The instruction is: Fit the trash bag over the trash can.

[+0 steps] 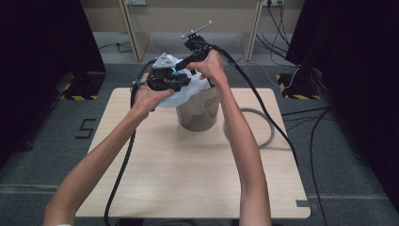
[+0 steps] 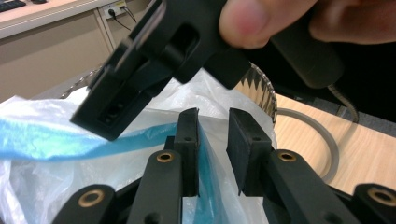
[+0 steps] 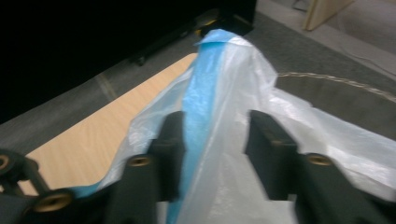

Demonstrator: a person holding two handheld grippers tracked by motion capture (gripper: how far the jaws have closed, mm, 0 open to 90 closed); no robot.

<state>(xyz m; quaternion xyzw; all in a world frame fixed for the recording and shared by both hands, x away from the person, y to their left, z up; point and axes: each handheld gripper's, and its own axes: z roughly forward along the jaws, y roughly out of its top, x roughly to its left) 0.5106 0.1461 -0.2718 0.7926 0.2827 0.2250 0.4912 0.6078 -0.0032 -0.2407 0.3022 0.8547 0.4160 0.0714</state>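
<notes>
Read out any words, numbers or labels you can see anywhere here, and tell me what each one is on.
"5", or perhaps "S": black tape mark on the grey floor left of the table.
No print is readable on the plastic bag, the bin or the grippers.

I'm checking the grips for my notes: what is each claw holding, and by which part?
Neither claw has closed on anything. The left claw and right claw both stand open around the bin bag's blue-striped rim above the bin.

Thin white plastic bag with blue band (image 3: 219,116) motion-blurred in right gripper view; lower part hidden behind jaws.
</notes>
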